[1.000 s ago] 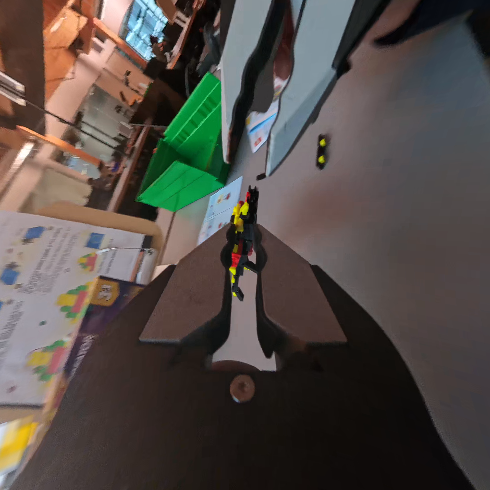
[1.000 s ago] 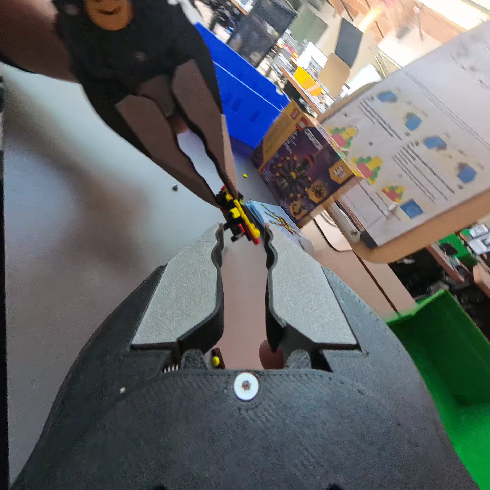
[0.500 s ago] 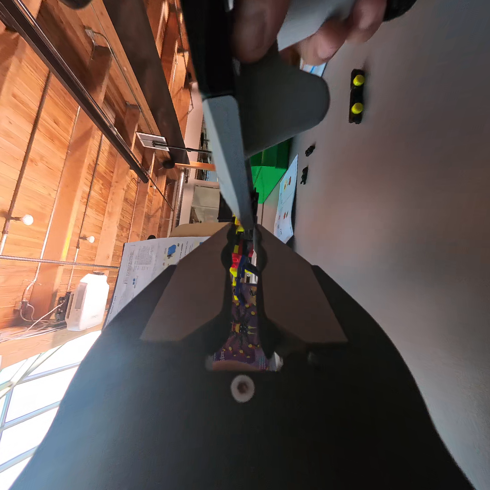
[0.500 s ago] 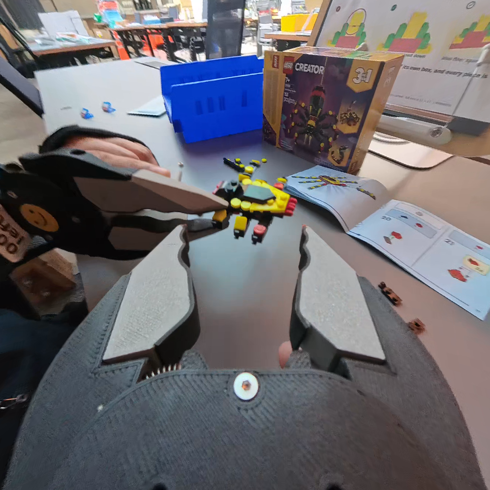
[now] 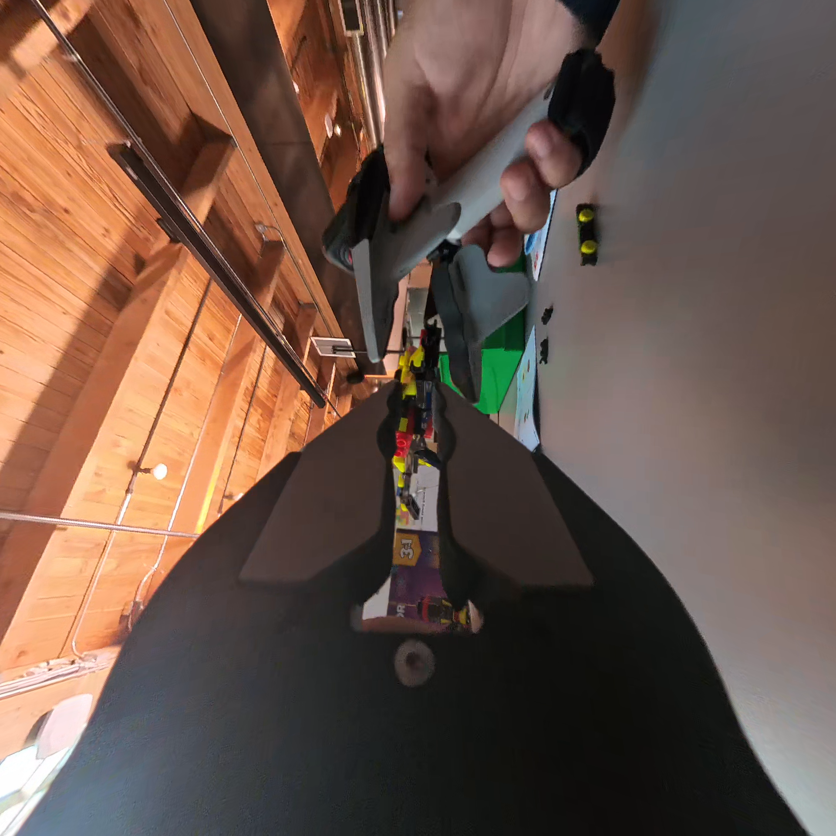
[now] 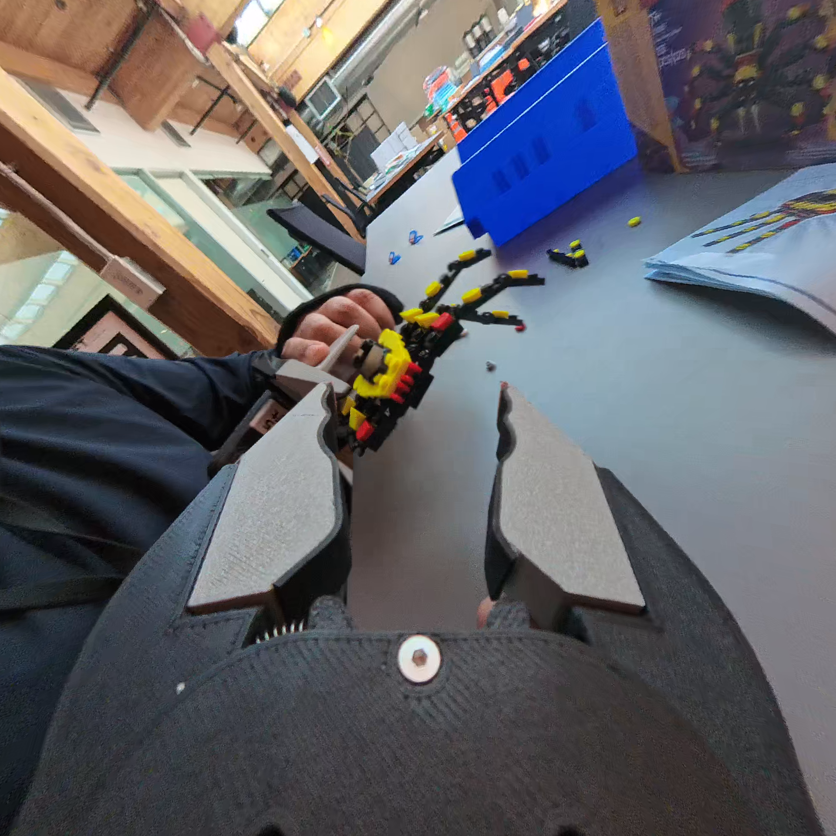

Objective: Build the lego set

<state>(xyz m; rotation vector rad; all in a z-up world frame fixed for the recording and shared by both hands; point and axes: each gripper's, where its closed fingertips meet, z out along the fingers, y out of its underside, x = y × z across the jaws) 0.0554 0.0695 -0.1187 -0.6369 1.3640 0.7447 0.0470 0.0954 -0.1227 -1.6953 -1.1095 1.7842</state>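
My left gripper is shut on the black, yellow and red lego spider model and holds it above the grey table. In the right wrist view the model sits close to my right gripper's left fingertip, its jointed legs reaching out over the table. My right gripper is open and empty. In the left wrist view a hand holds it, and its two fingers stand on either side of the model's far end.
A black and yellow piece and a yellow stud lie near the blue bin. The lego box and open booklet are at the right. A green bin stands beyond.
My right gripper went from nearly shut to wide open and has tilted over. My left gripper stayed shut on the model and turned it, so its legs now point away over the table.
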